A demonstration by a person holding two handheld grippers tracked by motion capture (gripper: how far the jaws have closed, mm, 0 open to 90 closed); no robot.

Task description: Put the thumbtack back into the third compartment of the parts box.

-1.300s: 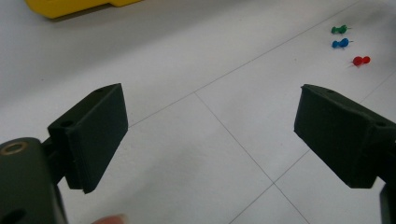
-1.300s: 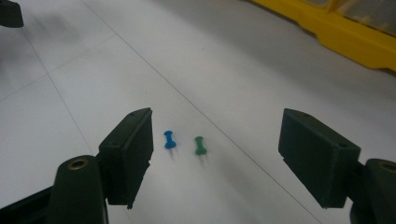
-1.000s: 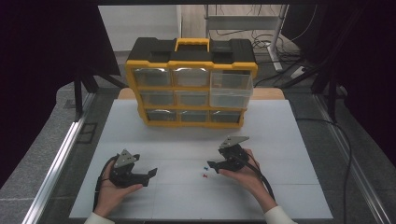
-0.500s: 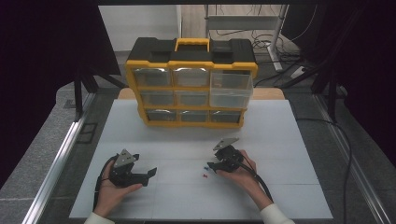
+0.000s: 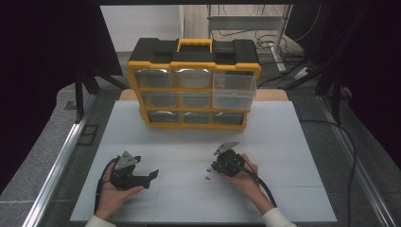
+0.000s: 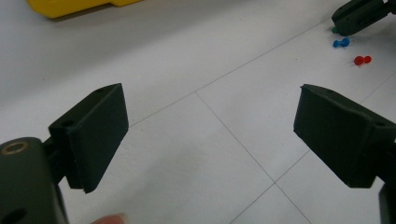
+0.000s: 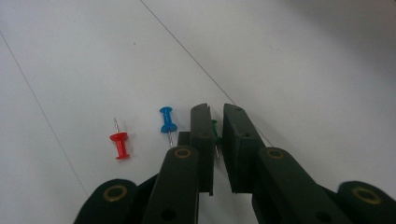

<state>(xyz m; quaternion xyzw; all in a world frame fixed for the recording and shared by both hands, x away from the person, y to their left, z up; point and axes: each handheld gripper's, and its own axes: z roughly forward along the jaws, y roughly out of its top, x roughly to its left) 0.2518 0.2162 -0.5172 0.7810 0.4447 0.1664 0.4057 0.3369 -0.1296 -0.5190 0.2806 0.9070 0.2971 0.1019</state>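
Observation:
Three push pins lie on the white table top (image 5: 283, 142): a red pin (image 7: 120, 143), a blue pin (image 7: 166, 119) and a green pin (image 7: 215, 126). My right gripper (image 7: 215, 109) points down at the table, and its jaws have just been closing; they are now shut on the green pin, whose needle shows between the pads. In the high view the right gripper (image 5: 215, 166) sits just right of the blue pin (image 5: 208, 167) and the red pin (image 5: 207, 178). My left gripper (image 6: 210, 135) rests open on the table at the left (image 5: 146, 170), holding nothing.
A yellow and black drawer organizer (image 5: 194, 85) stands upright at the back of the table, with clear drawers facing me. Cables trail from both grippers towards the front edge. Metal rails run along both sides of the table.
The right gripper's jaws have closed together over the green pin beside the blue and red ones. The left hand and its gripper have stayed put.

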